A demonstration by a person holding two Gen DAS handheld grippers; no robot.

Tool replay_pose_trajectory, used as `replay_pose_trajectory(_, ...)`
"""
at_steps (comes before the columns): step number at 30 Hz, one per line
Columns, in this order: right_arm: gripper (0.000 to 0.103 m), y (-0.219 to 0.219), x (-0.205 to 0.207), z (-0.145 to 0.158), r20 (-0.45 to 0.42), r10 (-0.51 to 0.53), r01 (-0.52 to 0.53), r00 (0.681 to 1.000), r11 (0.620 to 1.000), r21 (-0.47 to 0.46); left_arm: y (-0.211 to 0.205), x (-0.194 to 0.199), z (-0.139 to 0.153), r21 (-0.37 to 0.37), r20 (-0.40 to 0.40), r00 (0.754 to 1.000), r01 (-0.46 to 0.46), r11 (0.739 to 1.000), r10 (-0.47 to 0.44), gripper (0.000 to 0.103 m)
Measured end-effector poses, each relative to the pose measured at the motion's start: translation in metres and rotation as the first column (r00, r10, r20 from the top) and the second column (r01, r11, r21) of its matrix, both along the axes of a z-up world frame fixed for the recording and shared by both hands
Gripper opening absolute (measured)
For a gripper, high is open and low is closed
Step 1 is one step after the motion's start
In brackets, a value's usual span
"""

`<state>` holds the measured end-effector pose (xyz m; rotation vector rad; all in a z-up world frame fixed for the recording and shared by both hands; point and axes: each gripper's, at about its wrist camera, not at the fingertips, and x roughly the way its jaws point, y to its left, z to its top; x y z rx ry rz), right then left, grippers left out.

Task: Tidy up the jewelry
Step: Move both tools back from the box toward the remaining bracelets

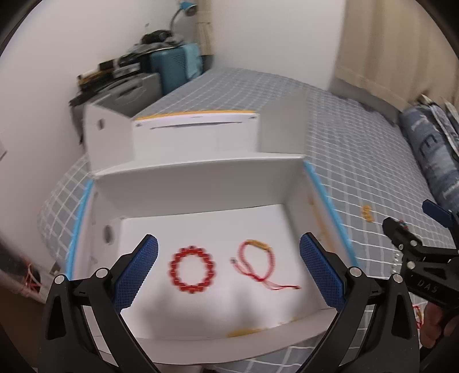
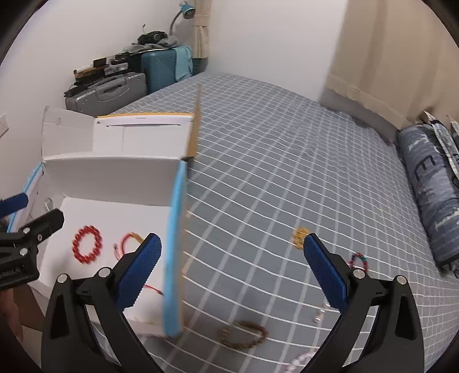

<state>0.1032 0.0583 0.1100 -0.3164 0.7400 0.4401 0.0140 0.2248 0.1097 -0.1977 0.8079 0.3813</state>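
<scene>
So two bracelets (image 1: 191,269) lie in the white box (image 1: 200,178); several more wait on the bed (image 2: 287,172), and both claws, left (image 1: 229,275) and right (image 2: 233,272), gape empty.

I count one white box (image 1: 198,183) on the bed (image 2: 287,160), and inside it two pieces: one red bead bracelet (image 1: 191,269) and one red cord bracelet (image 1: 259,262). Out on the bed I count one brown bead bracelet (image 2: 243,334), one small gold piece (image 2: 299,236), one dark multicoloured bracelet (image 2: 358,259), one pale pink bracelet (image 2: 299,360) and one small clear piece (image 2: 318,314), both too blurred to make out. Past the bed I count two suitcases, one grey (image 2: 106,93) and one teal (image 2: 162,69), plus one blue lamp (image 2: 186,11).
</scene>
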Motion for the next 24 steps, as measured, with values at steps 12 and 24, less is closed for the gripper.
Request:
replay_pose_trajectory(12, 0.095, -0.107, 0.002, -0.005, -0.024, -0.134, 0.134, 0.991, 0.991, 0.020, -0.104, 0.041, -0.008, -0.005, 0.015, 0.970, 0.242, 0.970, -0.242, 0.097)
replay_pose_trajectory(24, 0.095, -0.199, -0.003, -0.025, -0.061, -0.249, 0.250, 0.967, 0.968, 0.017, -0.187, 0.066, -0.030, -0.013, -0.016, 0.917, 0.398, 0.917, -0.398, 0.097)
